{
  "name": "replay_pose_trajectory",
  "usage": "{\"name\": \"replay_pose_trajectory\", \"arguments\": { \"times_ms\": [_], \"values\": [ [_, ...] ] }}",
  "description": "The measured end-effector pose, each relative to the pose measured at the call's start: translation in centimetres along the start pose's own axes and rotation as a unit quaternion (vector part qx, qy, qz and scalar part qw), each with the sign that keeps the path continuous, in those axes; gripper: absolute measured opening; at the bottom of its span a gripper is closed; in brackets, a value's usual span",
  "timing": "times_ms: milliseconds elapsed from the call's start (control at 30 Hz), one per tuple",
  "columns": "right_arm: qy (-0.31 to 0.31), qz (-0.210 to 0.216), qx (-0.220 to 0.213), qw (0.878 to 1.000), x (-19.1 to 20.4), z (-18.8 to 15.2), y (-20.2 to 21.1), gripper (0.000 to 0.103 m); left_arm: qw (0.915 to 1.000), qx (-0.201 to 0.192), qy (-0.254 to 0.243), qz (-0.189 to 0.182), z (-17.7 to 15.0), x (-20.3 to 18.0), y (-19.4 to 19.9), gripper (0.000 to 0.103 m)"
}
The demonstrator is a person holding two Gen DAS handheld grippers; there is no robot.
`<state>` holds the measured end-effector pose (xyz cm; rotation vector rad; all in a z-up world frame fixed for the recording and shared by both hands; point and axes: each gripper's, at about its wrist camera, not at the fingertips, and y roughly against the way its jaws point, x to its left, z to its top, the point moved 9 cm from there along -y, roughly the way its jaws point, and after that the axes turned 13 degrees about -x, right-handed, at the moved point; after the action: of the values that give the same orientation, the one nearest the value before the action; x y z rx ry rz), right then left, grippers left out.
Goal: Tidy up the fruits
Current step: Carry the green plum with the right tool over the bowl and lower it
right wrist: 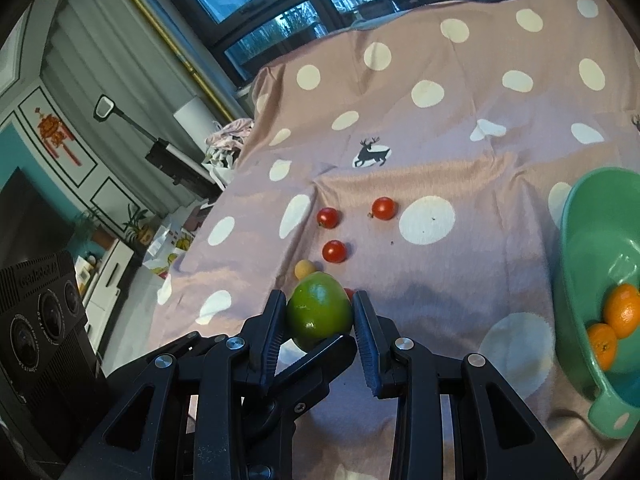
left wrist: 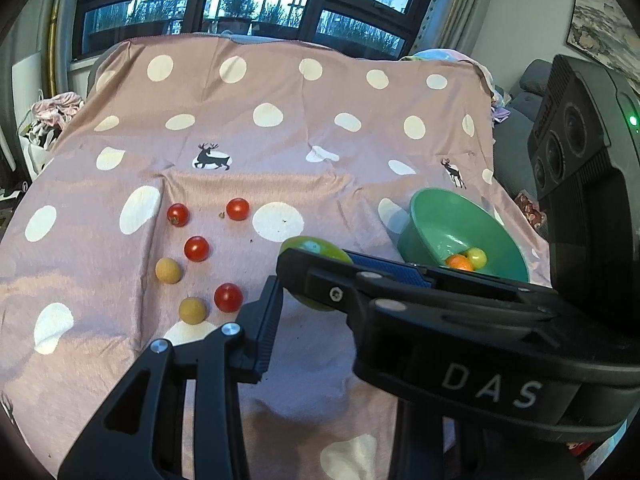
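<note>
1. The spotted cloth (right wrist: 460, 264) gives soft footing, so the green bowl (right wrist: 576, 240) may tip; approach it gently.
2. The right gripper (right wrist: 320, 304) is clamped on the lime (right wrist: 320, 314), which hangs above the cloth, well left of the bowl. Carry it over the rim before letting go.
3. The left gripper (left wrist: 316, 296) sits just beside the lime; I cannot tell how its jaws stand. Keep it clear.
4. Lower the lime beside the oranges (right wrist: 622, 310) already inside the bowl.
5. The tomatoes (right wrist: 334, 251) wait farther left of the bowl.

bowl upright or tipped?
Tipped. The green bowl leans on the cloth, opening facing the camera, and its fruit has gathered against the low side.
</note>
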<state>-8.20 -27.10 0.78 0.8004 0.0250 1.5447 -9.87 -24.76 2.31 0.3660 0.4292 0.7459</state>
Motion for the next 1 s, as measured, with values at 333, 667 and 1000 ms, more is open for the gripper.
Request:
{"name": "replay_pose_trajectory", "arguments": {
  "times_ms": [333,667,1000],
  "values": [
    [-0.006,0.004,-0.028,1.0,-1.1,1.4,2.0,0.037,0.9996,-0.009,-0.025,-0.008,1.2,-2.4,-0.2,0.036],
    [-0.014,0.006,-0.05,0.999,-2.3,2.4,4.1,0.037,0.9991,-0.018,-0.038,-0.011,1.9,-4.7,-0.3,0.036],
    [-0.016,0.0,-0.062,0.998,-3.2,3.0,5.3,0.037,0.9985,-0.024,-0.05,-0.004,2.2,-6.3,-0.7,0.036]
  ]
}}
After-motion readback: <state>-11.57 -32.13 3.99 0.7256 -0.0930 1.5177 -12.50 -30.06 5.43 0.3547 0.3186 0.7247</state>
